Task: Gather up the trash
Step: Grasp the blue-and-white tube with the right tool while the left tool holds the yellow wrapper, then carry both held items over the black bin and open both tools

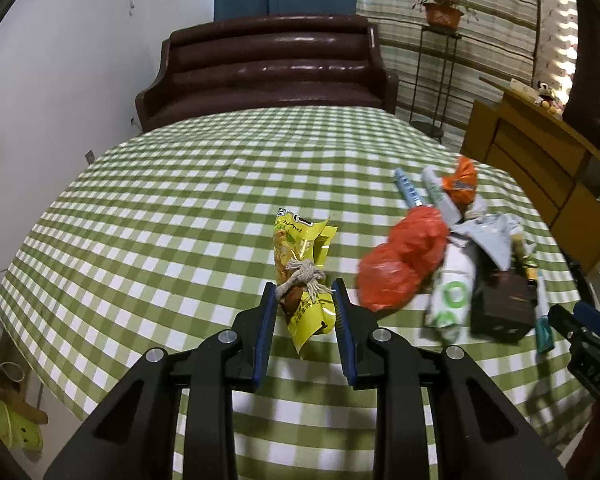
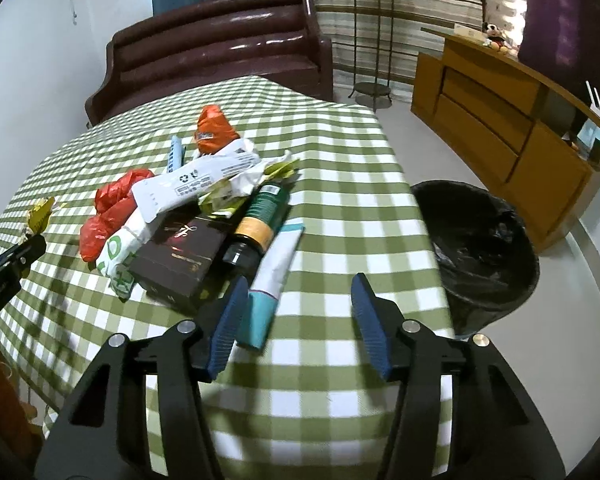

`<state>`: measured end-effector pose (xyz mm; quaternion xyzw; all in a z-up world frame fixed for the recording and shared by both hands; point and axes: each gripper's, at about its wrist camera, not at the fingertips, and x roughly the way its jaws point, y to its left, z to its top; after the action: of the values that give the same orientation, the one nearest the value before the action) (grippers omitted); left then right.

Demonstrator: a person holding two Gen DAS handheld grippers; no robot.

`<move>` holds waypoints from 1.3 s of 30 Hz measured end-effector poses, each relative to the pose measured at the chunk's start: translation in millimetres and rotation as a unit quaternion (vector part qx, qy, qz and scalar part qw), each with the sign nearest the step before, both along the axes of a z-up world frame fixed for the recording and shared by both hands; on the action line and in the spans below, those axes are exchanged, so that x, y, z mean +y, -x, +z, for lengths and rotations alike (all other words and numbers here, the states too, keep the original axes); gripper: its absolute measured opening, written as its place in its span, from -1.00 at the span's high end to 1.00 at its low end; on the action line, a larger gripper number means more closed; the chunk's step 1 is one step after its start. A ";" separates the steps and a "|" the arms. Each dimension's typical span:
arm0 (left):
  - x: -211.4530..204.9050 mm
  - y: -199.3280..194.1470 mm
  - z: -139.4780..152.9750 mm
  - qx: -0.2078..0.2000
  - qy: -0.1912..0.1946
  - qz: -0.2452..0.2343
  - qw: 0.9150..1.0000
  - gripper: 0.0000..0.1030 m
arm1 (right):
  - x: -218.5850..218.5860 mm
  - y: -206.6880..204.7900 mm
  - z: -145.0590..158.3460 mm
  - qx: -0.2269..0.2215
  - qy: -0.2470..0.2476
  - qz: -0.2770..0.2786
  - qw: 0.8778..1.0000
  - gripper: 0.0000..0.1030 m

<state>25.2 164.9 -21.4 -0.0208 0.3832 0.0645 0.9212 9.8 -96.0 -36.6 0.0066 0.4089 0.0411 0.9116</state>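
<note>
One black-lined bin (image 2: 476,248), contents indiscernible

Black claw (image 1: 305,292) arms, blue ribbed pads (image 1: 266,336), silver screws (image 1: 227,336)

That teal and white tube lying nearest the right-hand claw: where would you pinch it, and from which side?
Probably at its teal cap end, coming from above and from the near edge of the table. The tube lies flat on the cloth with that end pointing at the right gripper, and its right side is bare. Its far end runs beside the dark bottle, so a pinch there looks crowded.
</note>
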 end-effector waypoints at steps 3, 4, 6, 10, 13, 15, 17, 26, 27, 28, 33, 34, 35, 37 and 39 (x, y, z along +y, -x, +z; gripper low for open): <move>6.4 -2.1 -4.8 0.005 0.000 0.003 1.000 0.44 | 7.4 -5.2 -5.1 0.010 0.005 0.006 1.000 0.15; 8.4 -1.5 -5.7 0.005 -0.001 0.004 1.000 0.44 | 9.0 -5.2 -6.0 0.014 0.006 0.007 1.000 0.18; 11.4 -2.9 -6.8 0.006 0.000 0.005 1.000 0.44 | 12.1 -6.5 -9.1 0.018 0.011 0.009 1.000 0.27; 12.8 -3.2 -8.0 0.003 0.000 0.002 1.000 0.44 | 12.3 -4.9 -10.2 0.012 0.022 0.006 1.000 0.54; 10.6 -3.0 -8.5 0.004 0.002 -0.003 1.000 0.44 | 7.1 -3.7 -10.5 0.011 0.017 0.002 1.000 0.69; 8.1 -2.2 -8.4 0.003 0.002 -0.006 1.000 0.44 | 3.8 -3.3 -9.5 0.009 0.015 0.000 1.000 0.70; 5.4 -1.2 -7.0 0.001 0.003 -0.009 1.000 0.44 | -0.6 -1.1 -7.2 0.003 0.011 -0.005 1.000 0.71; -25.9 3.5 10.2 -0.023 0.011 -0.050 0.998 0.44 | -35.8 1.8 7.8 -0.024 0.006 -0.033 0.999 0.71; -32.9 3.2 12.4 -0.025 0.011 -0.059 0.998 0.44 | -40.8 1.7 9.4 -0.027 0.006 -0.037 0.999 0.71; -39.8 2.3 14.3 -0.027 0.012 -0.068 0.997 0.44 | -47.2 1.8 12.0 -0.030 0.006 -0.043 0.999 0.71; -79.0 -5.5 22.0 -0.028 0.031 -0.113 0.993 0.44 | -80.9 -0.7 21.9 -0.046 0.007 -0.073 0.996 0.72; -88.9 -7.2 24.5 -0.032 0.032 -0.123 0.991 0.44 | -88.1 -1.3 23.3 -0.050 0.008 -0.078 0.996 0.71; -98.6 -8.9 26.9 -0.036 0.032 -0.133 0.990 0.44 | -97.3 -2.0 25.5 -0.054 0.010 -0.085 0.995 0.71; -114.6 -13.1 29.8 -0.040 0.034 -0.149 0.987 0.44 | -110.3 -3.5 27.8 -0.059 0.011 -0.094 0.994 0.72; -136.0 -19.4 32.9 -0.047 0.033 -0.165 0.985 0.44 | -125.0 -6.0 30.0 -0.064 0.013 -0.103 0.992 0.71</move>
<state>44.6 28.9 11.4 0.0091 0.3400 -0.1023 0.9348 15.8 -221.0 -6.6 0.0341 0.3469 -0.0583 0.9355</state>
